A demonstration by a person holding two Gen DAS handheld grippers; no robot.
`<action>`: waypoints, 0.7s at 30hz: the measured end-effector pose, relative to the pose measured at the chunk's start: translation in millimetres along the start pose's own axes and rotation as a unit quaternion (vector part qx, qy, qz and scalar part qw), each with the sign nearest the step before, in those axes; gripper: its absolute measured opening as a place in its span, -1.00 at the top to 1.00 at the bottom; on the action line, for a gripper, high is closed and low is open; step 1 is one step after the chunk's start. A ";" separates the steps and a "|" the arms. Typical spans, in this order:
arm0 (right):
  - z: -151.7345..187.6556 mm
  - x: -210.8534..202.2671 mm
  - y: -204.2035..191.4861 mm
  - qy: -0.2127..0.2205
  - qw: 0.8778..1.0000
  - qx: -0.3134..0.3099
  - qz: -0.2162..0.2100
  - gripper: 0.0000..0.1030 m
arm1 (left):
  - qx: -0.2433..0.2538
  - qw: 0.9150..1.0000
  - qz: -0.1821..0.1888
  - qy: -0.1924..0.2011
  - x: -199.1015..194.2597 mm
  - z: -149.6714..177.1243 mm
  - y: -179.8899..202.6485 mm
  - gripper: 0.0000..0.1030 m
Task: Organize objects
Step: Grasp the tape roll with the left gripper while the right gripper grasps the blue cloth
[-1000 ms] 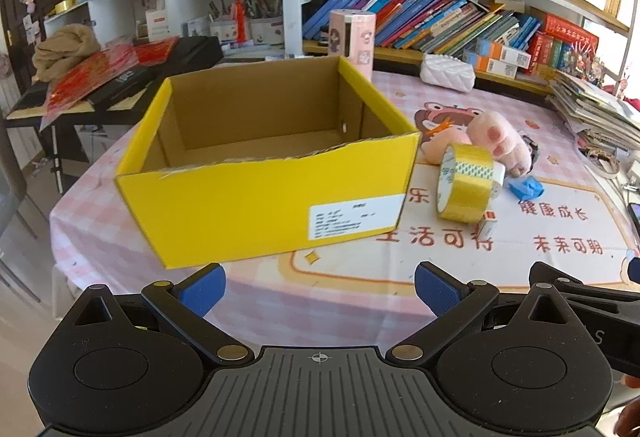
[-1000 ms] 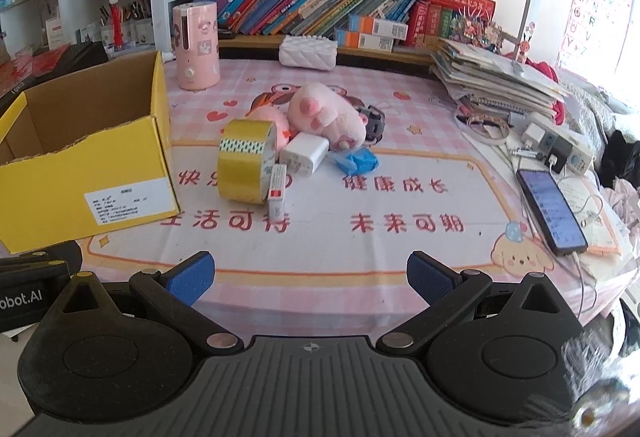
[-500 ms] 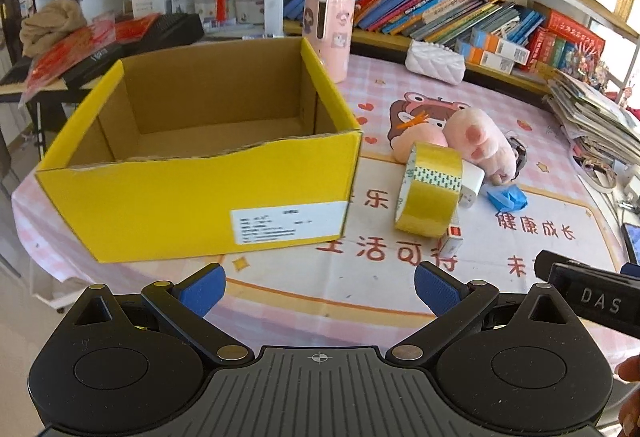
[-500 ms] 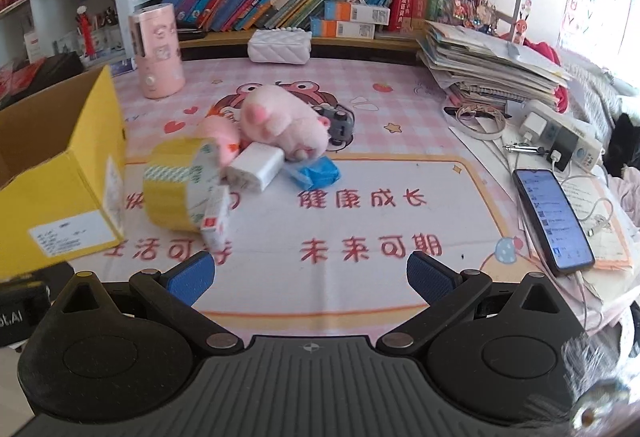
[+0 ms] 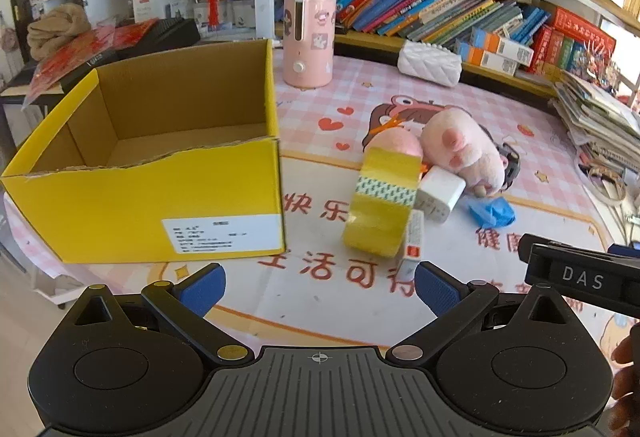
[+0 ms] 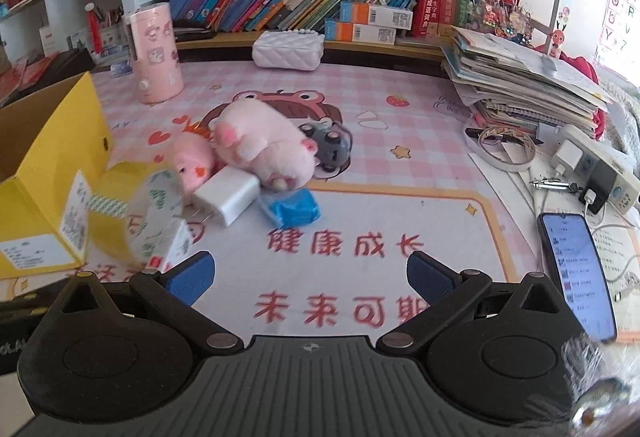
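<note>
Left wrist: both grippers' jaws spread, empty, over counter (image 5: 532,105); yellow tape roll (image 5: 380,205) upright beside yellow box (image 5: 144,205).

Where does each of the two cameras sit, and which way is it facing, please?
Left wrist: on the left hand-held gripper, open, facing the yellow box and tape roll.
Right wrist: on the right hand-held gripper, open, facing the pink plush, phone at right.
Shared: box, tape roll, plush, white charger.
</note>
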State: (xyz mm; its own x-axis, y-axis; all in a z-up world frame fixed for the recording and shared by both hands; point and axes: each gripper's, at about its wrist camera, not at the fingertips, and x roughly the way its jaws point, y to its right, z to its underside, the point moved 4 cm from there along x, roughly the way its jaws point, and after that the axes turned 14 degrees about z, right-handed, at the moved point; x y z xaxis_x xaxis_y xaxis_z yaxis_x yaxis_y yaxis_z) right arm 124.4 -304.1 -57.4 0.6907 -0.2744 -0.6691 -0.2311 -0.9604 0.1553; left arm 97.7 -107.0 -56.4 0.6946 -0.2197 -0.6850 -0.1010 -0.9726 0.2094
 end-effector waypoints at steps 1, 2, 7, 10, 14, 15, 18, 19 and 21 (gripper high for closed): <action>-1.1 2.7 2.5 0.000 1.000 0.000 -0.006 -1.00 | -0.001 1.000 0.000 0.005 0.4 -0.7 2.6 -0.98; -2.6 5.8 4.8 0.000 1.000 0.000 -0.013 -1.00 | -0.003 1.000 0.001 0.009 0.9 -1.1 5.0 -0.98; -9.8 12.8 10.3 -0.001 0.998 -0.004 -0.057 -0.97 | -0.007 1.000 -0.007 -0.006 8.2 0.8 15.3 -0.96; -13.6 16.5 8.2 -0.001 0.997 -0.011 -0.082 -0.77 | -0.003 1.000 -0.020 -0.018 10.5 3.7 17.8 -0.94; -15.7 25.3 -1.6 -0.017 0.993 -0.034 -0.110 -0.41 | 0.001 0.999 -0.030 -0.021 10.0 6.6 20.4 -0.84; -16.3 26.9 -3.6 -0.018 0.993 -0.038 -0.112 -0.34 | 0.001 0.999 -0.029 -0.022 10.2 6.6 21.2 -0.78; -19.1 29.1 -6.9 -0.012 0.992 -0.049 -0.116 -0.33 | 0.000 0.999 -0.027 -0.022 13.2 4.8 24.3 -0.52; -20.4 30.1 -7.2 -0.010 0.992 -0.052 -0.116 -0.33 | 0.000 0.999 -0.025 -0.023 15.0 3.5 25.6 -0.44; -22.5 31.8 -6.5 -0.005 0.992 -0.058 -0.115 -0.33 | 0.000 0.999 -0.021 -0.025 19.2 0.8 28.4 -0.19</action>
State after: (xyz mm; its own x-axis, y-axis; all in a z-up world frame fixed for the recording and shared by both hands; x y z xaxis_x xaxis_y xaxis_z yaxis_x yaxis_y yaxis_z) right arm 163.2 -307.6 -63.3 0.7089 -0.0477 -0.7037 0.0124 -0.9967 0.0801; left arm 107.7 -138.9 -64.2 0.6616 -0.1813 -0.7276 -0.0725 -0.9812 0.1787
